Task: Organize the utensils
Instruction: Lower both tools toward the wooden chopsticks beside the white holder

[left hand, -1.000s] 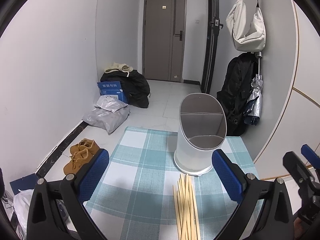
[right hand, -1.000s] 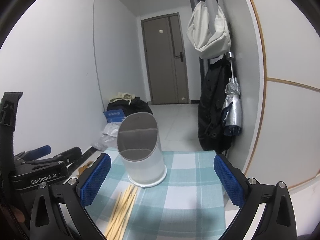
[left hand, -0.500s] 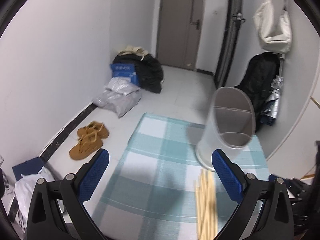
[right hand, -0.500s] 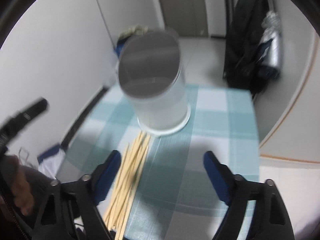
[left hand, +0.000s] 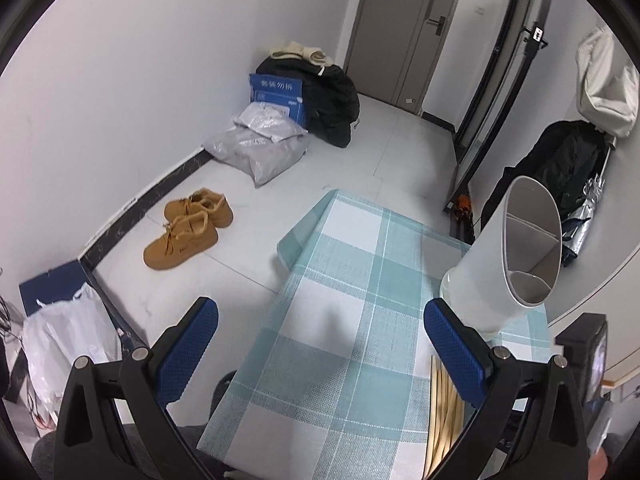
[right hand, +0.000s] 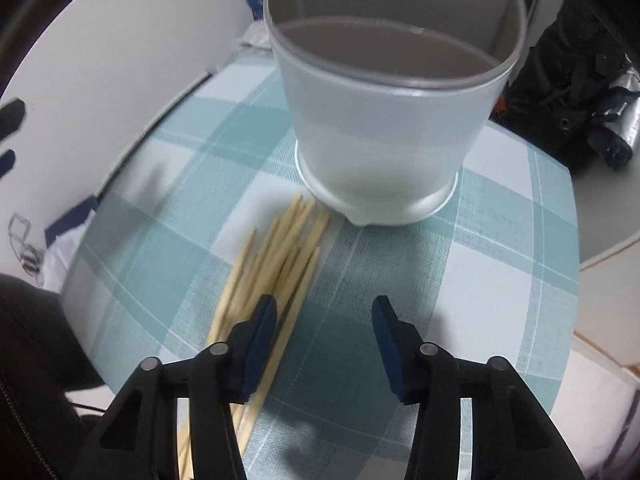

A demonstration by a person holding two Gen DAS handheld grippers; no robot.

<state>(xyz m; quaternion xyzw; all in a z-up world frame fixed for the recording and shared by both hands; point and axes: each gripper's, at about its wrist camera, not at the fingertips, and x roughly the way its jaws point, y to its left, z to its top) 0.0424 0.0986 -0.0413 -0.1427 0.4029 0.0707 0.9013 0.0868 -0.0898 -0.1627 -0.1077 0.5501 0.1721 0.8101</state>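
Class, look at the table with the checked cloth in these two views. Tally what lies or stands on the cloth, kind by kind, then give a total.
Holders: 1
Chopstick bundles: 1 (sticks overlap, too blurred to count singly)
Total: 2

A teal-and-white checked cloth [right hand: 400,288] covers the worktop. The chopsticks [right hand: 280,256] are pale tan, the holder [right hand: 384,120] frosted white with a grey inside. Blue-padded fingers [right hand: 262,332]. Tan shoes [left hand: 188,228].

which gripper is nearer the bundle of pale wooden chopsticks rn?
Right. The right gripper hangs open just above the pale wooden chopsticks, its left finger over them. The left gripper is open further left, over the checked cloth.
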